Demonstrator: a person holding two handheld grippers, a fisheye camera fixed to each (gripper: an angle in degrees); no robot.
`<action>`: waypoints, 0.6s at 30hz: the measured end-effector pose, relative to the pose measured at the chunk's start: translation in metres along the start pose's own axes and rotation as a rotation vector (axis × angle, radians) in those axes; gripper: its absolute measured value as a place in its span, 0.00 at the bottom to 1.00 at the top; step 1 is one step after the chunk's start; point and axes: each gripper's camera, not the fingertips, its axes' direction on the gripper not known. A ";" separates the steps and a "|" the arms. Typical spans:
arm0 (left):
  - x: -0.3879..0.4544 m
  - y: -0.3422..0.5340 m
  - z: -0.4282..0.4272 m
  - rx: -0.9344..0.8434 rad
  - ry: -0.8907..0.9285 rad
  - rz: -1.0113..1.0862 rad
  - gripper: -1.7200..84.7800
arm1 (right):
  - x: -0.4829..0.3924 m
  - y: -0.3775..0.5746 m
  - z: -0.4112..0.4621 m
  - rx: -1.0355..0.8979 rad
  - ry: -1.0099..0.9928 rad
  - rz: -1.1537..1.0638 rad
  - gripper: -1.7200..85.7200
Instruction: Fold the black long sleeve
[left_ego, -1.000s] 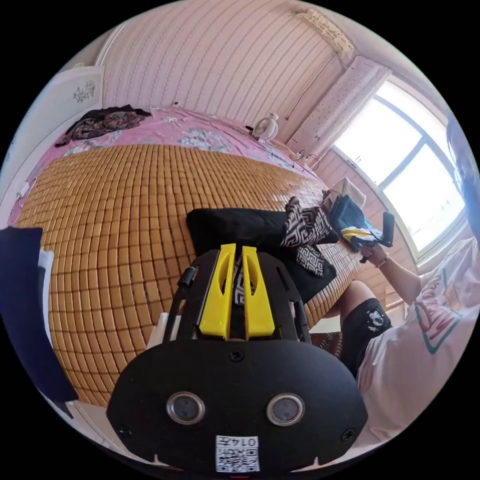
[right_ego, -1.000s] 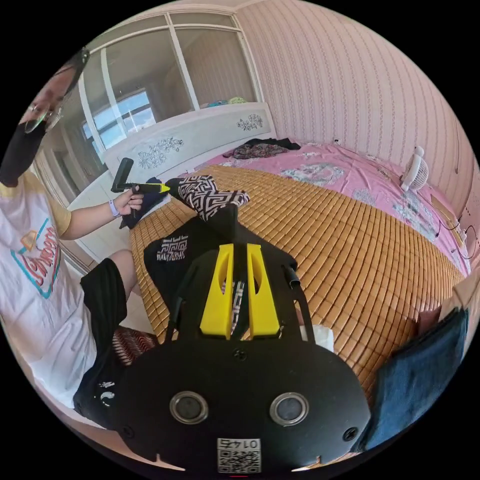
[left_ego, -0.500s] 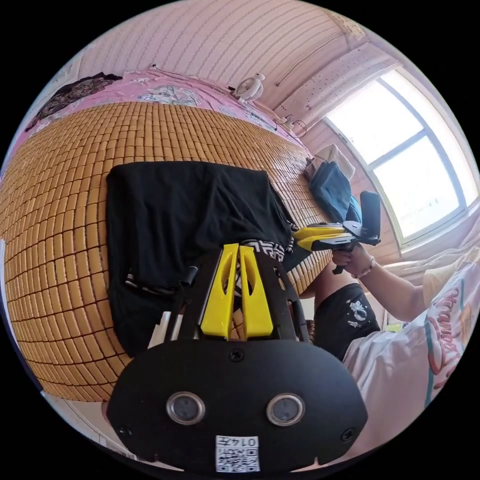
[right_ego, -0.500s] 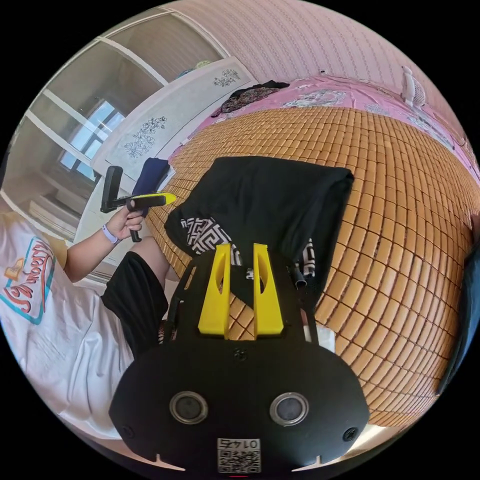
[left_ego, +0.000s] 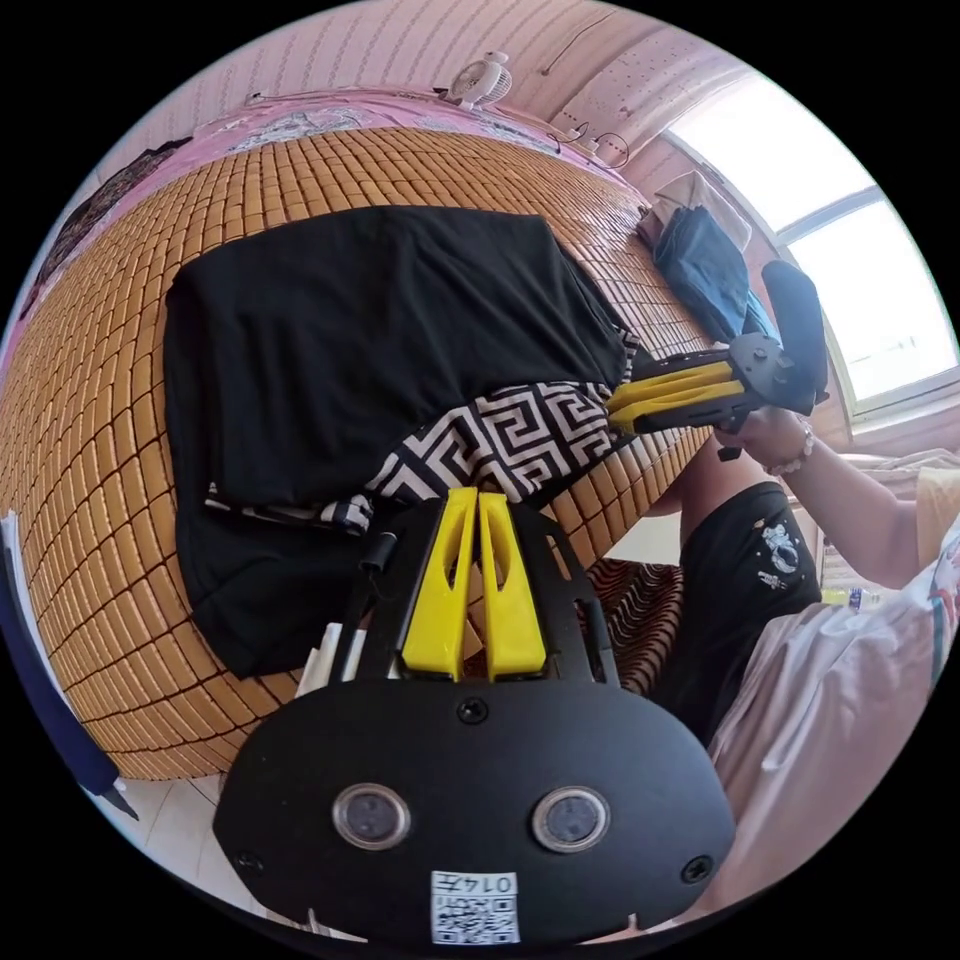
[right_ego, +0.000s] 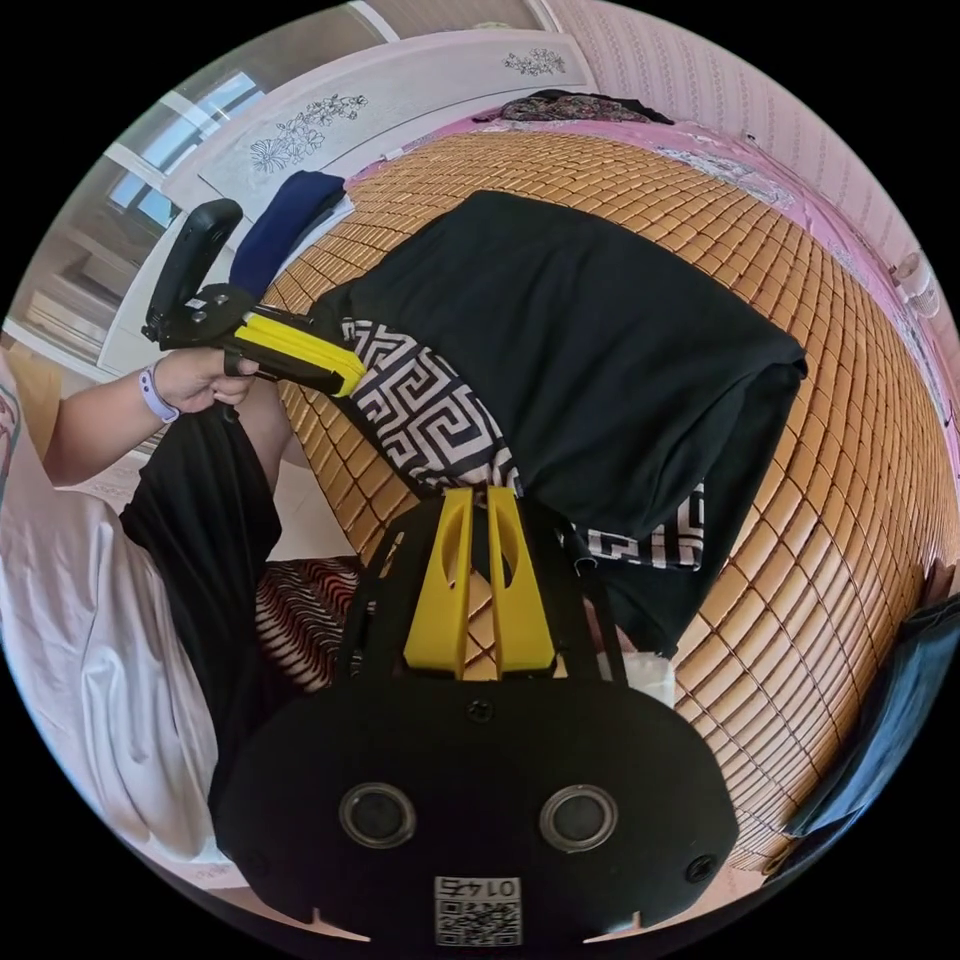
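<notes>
My left gripper (left_ego: 478, 492) sits at the near edge of the black long sleeve (left_ego: 380, 320), its yellow jaws drawn nearly together with only a thin slit between them, and their tips reach the patterned black-and-white sleeve (left_ego: 500, 445) where it lies over the edge of the bamboo mat (left_ego: 100, 480); whether cloth is pinched between them I cannot tell. The shirt lies spread and partly folded on the mat, its black body doubled over so that a strip of the same maze pattern peeps out along the lower fold. In the right gripper view, my right gripper (right_ego: 478, 492) also has its jaws narrowed to a slim gap, tips touching the place where the patterned sleeve (right_ego: 425, 410) meets the black body (right_ego: 590, 340); again I cannot tell if they bite fabric. Each view catches my other gripper off to the side, jaws close together against the sleeve's far end, held in my hand (right_ego: 200, 375) with a wristband. A dark blue garment (left_ego: 705, 265) lies at the mat's far corner near the window (left_ego: 850, 250).
</notes>
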 end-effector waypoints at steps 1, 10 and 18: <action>0.005 0.001 -0.001 -0.005 -0.023 0.025 0.01 | -0.001 -0.004 -0.003 -0.014 -0.022 -0.005 0.06; 0.068 0.002 0.027 0.236 -0.146 0.261 0.01 | 0.011 -0.070 -0.044 0.064 0.049 -0.095 0.03; 0.078 0.008 0.099 0.088 -0.196 0.288 0.01 | 0.004 -0.189 0.009 -0.073 0.166 -0.087 0.02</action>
